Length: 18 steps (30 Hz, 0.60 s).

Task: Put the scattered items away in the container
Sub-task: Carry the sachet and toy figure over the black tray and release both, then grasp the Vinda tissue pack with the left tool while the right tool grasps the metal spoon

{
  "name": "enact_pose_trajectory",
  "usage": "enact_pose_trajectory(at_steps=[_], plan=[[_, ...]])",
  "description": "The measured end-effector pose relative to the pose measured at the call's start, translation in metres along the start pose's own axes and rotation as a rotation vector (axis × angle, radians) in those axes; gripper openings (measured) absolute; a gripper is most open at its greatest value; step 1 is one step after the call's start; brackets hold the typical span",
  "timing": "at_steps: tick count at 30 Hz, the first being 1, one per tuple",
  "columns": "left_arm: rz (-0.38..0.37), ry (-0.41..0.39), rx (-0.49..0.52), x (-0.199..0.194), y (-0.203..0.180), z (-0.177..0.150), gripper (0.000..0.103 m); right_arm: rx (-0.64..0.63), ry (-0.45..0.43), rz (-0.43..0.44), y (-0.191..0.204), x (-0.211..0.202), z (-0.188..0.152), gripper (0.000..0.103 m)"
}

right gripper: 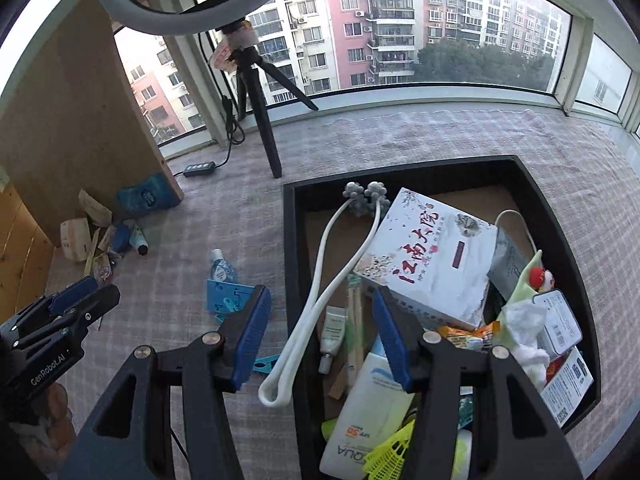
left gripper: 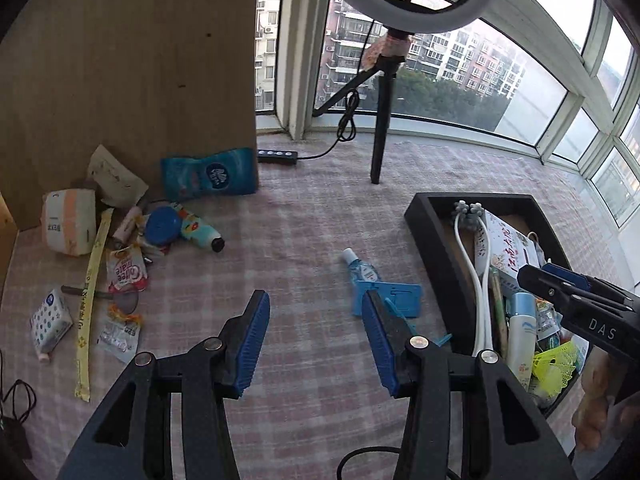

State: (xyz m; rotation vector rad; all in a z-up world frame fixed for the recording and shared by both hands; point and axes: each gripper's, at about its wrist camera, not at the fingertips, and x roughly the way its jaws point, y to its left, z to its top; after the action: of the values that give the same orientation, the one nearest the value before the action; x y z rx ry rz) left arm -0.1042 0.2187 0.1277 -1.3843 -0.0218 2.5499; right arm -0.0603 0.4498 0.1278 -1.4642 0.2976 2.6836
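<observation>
Left wrist view. Left gripper (left gripper: 316, 344) parted about halfway, nothing between the blue pads, hanging over bare checked cloth (left gripper: 280, 240). Wide open stretch of cloth ahead, up to the tripod leg (left gripper: 380, 136) and the window sill. Far left, against the wooden board (left gripper: 132, 60): scattered pile (left gripper: 120, 248) — tissue packs, coffee sachet, blue-lidded jar, a long yellow stick pack. Small blue bottle (left gripper: 360, 268) and blue card (left gripper: 390, 300) lying just beyond the right-hand pad, near the black container (left gripper: 432, 236). Container at right, its near corner partly hidden by the right gripper (left gripper: 560, 280) entering from the edge.

Right wrist view. Right gripper (right gripper: 320, 340) open wide, holding nothing, straddling the container's left wall (right gripper: 296, 260). Seen only here — the container's fill: white printed box (right gripper: 432, 256), sunscreen bottle (right gripper: 368, 412), white looped massager (right gripper: 320, 300) hanging out over the wall onto the cloth. Back of the container still bare. Left gripper (right gripper: 84, 296) at the lower left edge; jaws not readable from here.
</observation>
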Motion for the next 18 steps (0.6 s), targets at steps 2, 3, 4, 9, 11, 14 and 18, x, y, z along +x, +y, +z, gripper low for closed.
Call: enact_pose_trajectory(at_steps=[2, 3, 4, 9, 11, 14, 18], plan=[[0.025, 0.001, -0.029, -0.003, 0.022, -0.004, 0.046, -0.040, 0.012, 0.016, 0.022, 0.002, -0.003, 0.052], [0.034, 0.002, -0.046, -0.005, 0.032, -0.006, 0.046, -0.060, 0.016, 0.024, 0.033, 0.003, -0.004, 0.052], [0.041, 0.002, -0.065, -0.006, 0.043, -0.008, 0.046, -0.082, 0.019, 0.033, 0.044, 0.003, -0.006, 0.052], [0.083, 0.002, -0.153, -0.016, 0.094, -0.019, 0.046, -0.182, 0.030, 0.080, 0.099, 0.004, -0.015, 0.052], [0.099, 0.003, -0.184, -0.021, 0.114, -0.026, 0.046, -0.211, 0.034, 0.098, 0.119, 0.005, -0.018, 0.052], [0.134, -0.001, -0.204, -0.032, 0.140, -0.036, 0.046, -0.235, 0.041, 0.124, 0.145, 0.009, -0.020, 0.052], [0.167, 0.004, -0.229, -0.043, 0.180, -0.050, 0.046, -0.273, 0.058, 0.157, 0.176, 0.015, -0.023, 0.052]])
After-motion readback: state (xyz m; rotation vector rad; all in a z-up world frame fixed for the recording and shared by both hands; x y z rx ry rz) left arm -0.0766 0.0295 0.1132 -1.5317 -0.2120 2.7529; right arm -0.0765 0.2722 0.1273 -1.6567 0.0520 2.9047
